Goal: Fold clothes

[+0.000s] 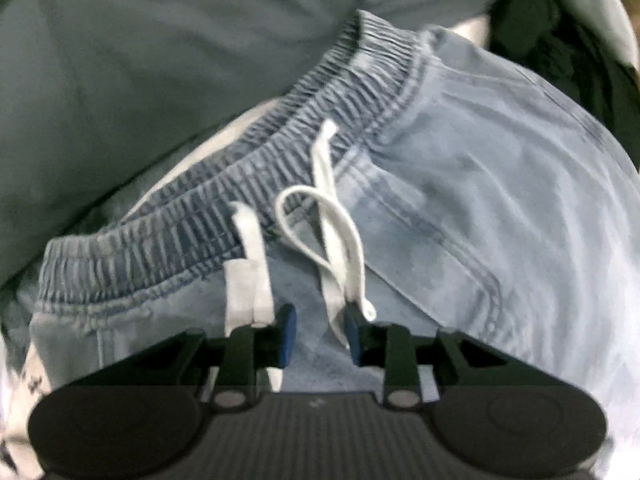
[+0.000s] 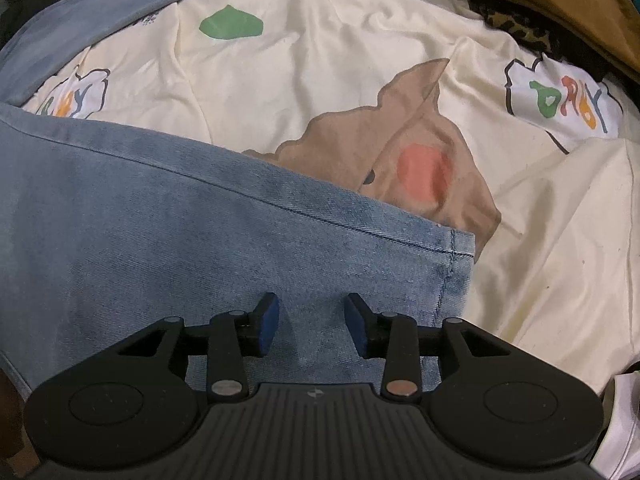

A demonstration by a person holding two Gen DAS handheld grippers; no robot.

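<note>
Light blue denim trousers (image 1: 460, 200) lie with their gathered elastic waistband (image 1: 280, 152) running diagonally across the left wrist view. A white drawstring (image 1: 332, 220) trails down from it. My left gripper (image 1: 320, 320) hovers just below the waistband, open, with the drawstring ends beside its blue pads (image 1: 288, 328) and only denim in the gap. In the right wrist view a trouser leg (image 2: 200, 240) lies flat, its hem (image 2: 452, 264) to the right. My right gripper (image 2: 312, 312) stands open over the leg near that hem, holding nothing.
A grey-green garment (image 1: 140, 60) lies bunched beyond the waistband, with dark clothes (image 1: 560, 60) at the far right. The trousers rest on a cream printed bedsheet (image 2: 320, 60). A folded brown garment (image 2: 540, 0) sits at the sheet's far right corner.
</note>
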